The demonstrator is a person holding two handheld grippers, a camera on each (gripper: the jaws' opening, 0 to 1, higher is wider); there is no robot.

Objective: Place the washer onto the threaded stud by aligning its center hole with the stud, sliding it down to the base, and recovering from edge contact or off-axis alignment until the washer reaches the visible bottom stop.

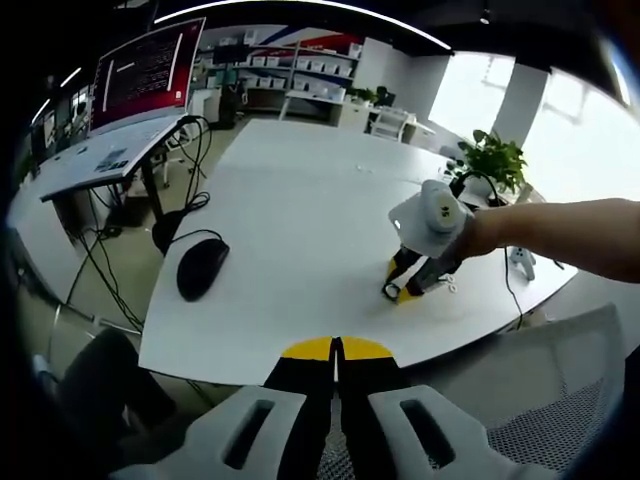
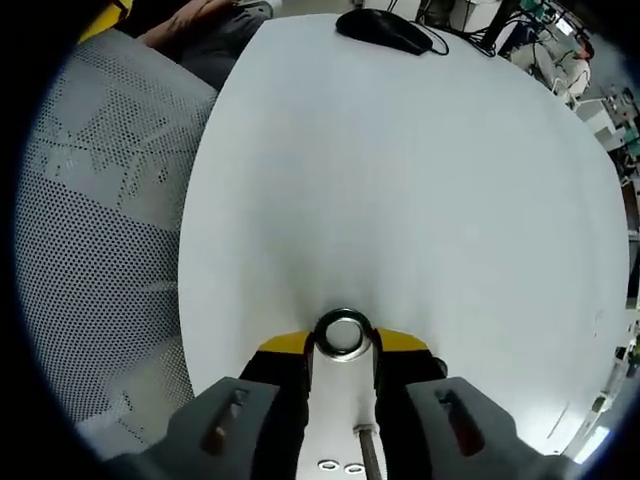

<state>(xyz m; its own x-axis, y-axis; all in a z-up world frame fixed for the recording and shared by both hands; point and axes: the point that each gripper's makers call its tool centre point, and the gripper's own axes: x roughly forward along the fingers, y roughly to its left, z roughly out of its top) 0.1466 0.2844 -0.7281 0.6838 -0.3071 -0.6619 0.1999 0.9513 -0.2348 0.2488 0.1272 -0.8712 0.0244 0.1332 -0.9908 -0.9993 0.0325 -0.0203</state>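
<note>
A metal washer [image 2: 343, 315] is held flat between the yellow-tipped jaws of my right gripper [image 2: 342, 342], just above the white table [image 2: 400, 180]. A thin dark rod [image 2: 366, 452] shows low between those jaws, with two small rings [image 2: 338, 466] beside it; I cannot tell whether it is the stud. In the left gripper view a hand holds the right gripper [image 1: 396, 288] tips-down on the table [image 1: 300, 200], with a small ring at its tip. My left gripper [image 1: 336, 350] hangs off the table's near edge, jaws together with nothing between them.
A black mouse [image 1: 200, 266] with its cable lies on the table's left part, and it also appears as the mouse [image 2: 386, 30] at the far end. A mesh chair [image 2: 100, 200] stands beside the table edge. A potted plant [image 1: 490, 156] and a monitor [image 1: 148, 72] stand further off.
</note>
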